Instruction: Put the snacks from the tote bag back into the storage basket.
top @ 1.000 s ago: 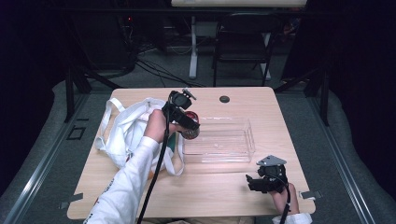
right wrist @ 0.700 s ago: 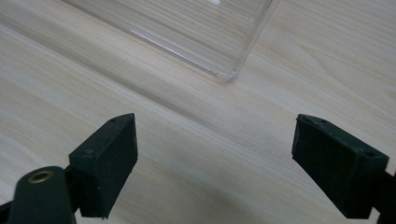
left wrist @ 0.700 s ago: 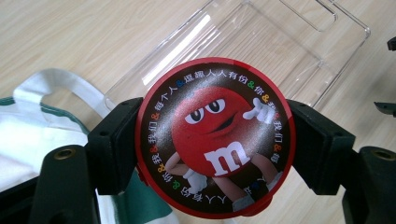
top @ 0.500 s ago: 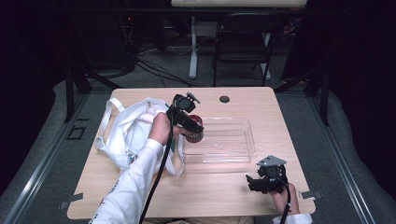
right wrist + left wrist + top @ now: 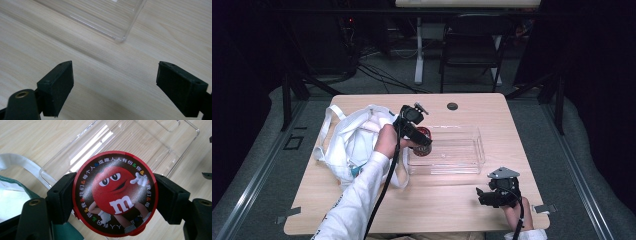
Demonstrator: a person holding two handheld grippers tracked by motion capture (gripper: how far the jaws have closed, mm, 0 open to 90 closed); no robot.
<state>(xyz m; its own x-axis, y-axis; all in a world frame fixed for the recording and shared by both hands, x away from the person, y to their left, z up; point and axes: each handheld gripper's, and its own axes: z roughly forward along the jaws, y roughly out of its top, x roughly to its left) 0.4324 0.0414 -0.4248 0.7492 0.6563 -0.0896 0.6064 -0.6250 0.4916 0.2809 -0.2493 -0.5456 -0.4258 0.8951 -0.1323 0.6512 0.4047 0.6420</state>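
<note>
L gripper [image 5: 421,139] has the red M&M's tin [image 5: 114,193] clamped across its rim, one pad per side, lid facing the cam. Tin hangs over the near-left corner of the clear tray [image 5: 472,150], bag side, not yet inside as far as I can tell.

Step in hand, my read: drop the tin into the tray.
- carry it further over the tray floor before lowering; right now it sits above the tray wall/corner, so a straight drop would prob catch the rim.
- keep lid level, go down slow, release only once the base is on the tray floor. Round smooth rim = can roll or slip if fingers ease early.
- watch the white tote bag [image 5: 354,142] strap lying just beside the tray corner; don't drag it in.
- tray is light plastic, may slide on the surface [image 5: 432,205] if bumped. R gripper could steady it, but it's well apart atm.

Pose: L forearm, white sleeve, comes in from bottom-left, reaching diagonally fwd over the bag edge, wrist bent so fingers point down-ish at the tray. R gripper [image 5: 484,196] parked low at the near-right of the surface, fingers [image 5: 58,87] spread wide w/ nothing between, aimed at the tray's near corner [image 5: 120,38].
</note>
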